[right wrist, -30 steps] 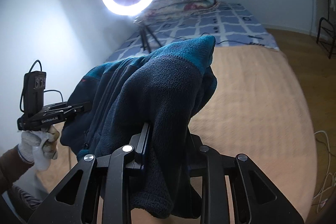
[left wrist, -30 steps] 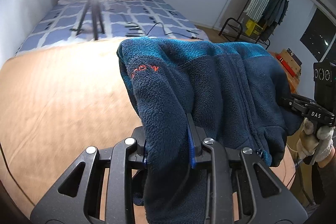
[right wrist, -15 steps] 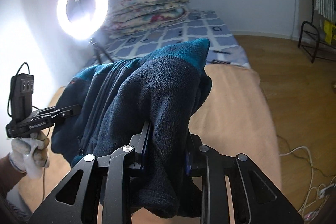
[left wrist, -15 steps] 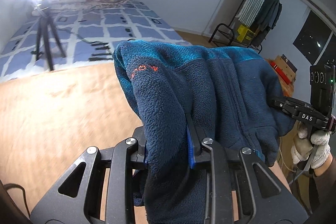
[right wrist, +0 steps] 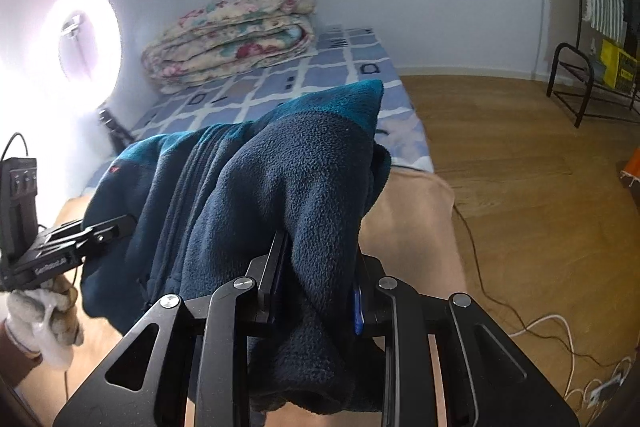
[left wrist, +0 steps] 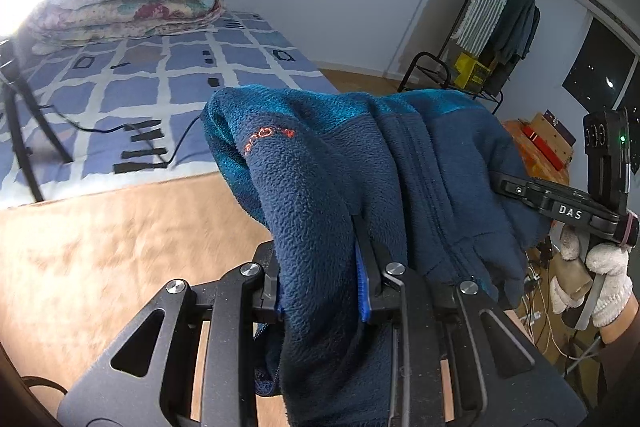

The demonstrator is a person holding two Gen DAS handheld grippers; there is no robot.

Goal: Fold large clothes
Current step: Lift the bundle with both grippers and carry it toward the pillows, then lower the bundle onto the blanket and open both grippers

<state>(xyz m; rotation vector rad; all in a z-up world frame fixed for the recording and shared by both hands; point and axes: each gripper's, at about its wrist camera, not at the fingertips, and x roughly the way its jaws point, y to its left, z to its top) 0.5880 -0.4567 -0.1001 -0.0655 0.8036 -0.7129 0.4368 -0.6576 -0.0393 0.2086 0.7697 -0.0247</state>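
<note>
The left tongs (left wrist: 320, 267) are clenched on a thick fold of the fleece jacket (left wrist: 360, 163), the dark blue cloth bunched between the two pads and hanging down below them. The right tongs (right wrist: 320, 267) are clenched on another fold of the same jacket, which spills over and under their pads too. The jacket stretches between the two tongs, held up off the bed (left wrist: 88, 267); its zipper (left wrist: 432, 211) runs down the middle and its teal upper part faces away from both cameras. A small orange logo (left wrist: 268, 139) sits on the teal part near the left tongs. A white-gloved hand (left wrist: 600, 283) grips the handle of the right tongs, and another gloved hand (right wrist: 36, 319) grips the left ones. Under the jacket lies a tan blanket (right wrist: 412, 227) on the near part of the bed; a blue checked sheet (left wrist: 168, 75) covers the far part. A folded floral quilt (right wrist: 240, 35) rests at the far end, by the wall.
</note>
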